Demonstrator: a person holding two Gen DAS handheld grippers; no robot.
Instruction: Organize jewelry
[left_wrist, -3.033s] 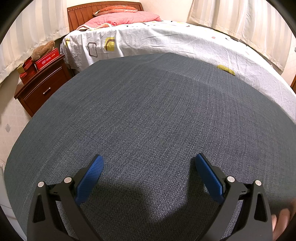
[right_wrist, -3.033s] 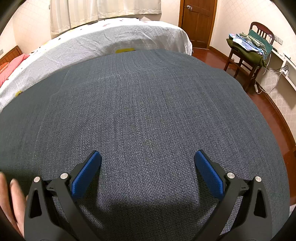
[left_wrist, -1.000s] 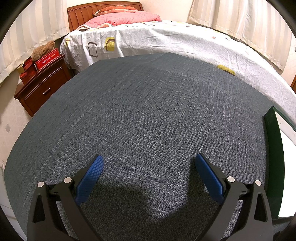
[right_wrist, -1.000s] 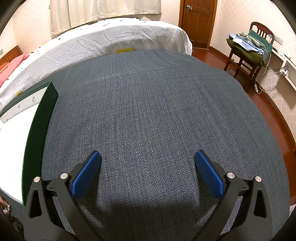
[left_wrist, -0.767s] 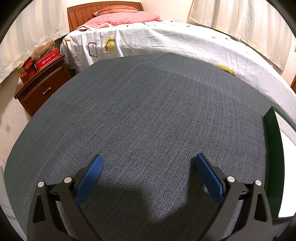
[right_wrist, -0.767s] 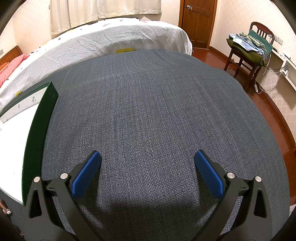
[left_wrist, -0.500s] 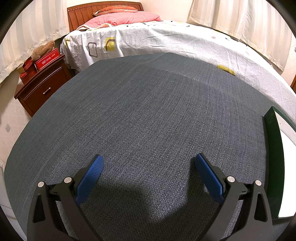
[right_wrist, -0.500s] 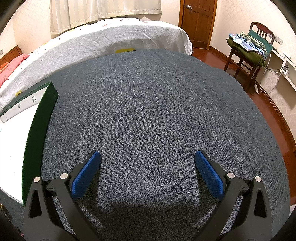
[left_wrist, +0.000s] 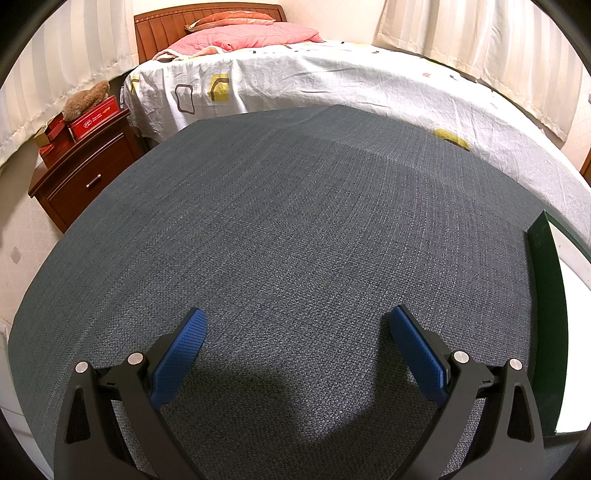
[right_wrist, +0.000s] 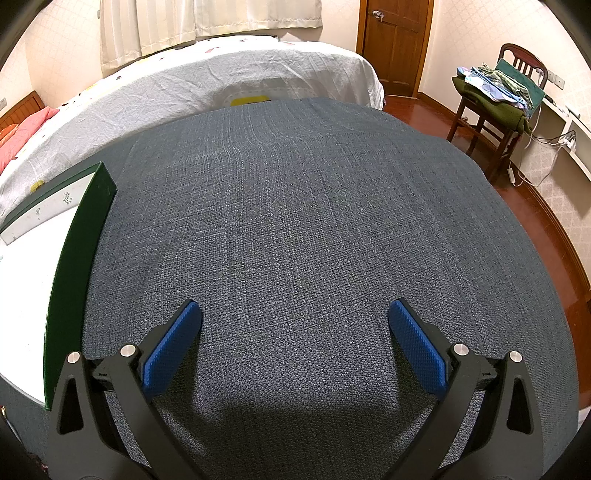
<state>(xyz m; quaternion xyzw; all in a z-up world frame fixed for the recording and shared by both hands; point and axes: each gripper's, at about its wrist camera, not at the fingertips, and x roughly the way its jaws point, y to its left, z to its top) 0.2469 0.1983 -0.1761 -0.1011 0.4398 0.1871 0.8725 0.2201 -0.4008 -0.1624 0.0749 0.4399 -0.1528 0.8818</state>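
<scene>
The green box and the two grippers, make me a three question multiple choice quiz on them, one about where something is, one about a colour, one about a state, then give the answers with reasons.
1. Where does the green box sit?
A. between the two grippers
B. far on the left gripper's outer side
C. on the bed

2. What colour are the pads on the gripper fingers?
A. red
B. blue
C. yellow

3. What state is the right gripper in?
A. shut on a necklace
B. shut on nothing
C. open and empty

Answers:
1. A, since the box shows at the right edge of the left wrist view and the left edge of the right wrist view.
2. B, every pad in both views is textured blue.
3. C, its fingers stand wide apart with only grey cloth between them; the left gripper looks the same.
</scene>
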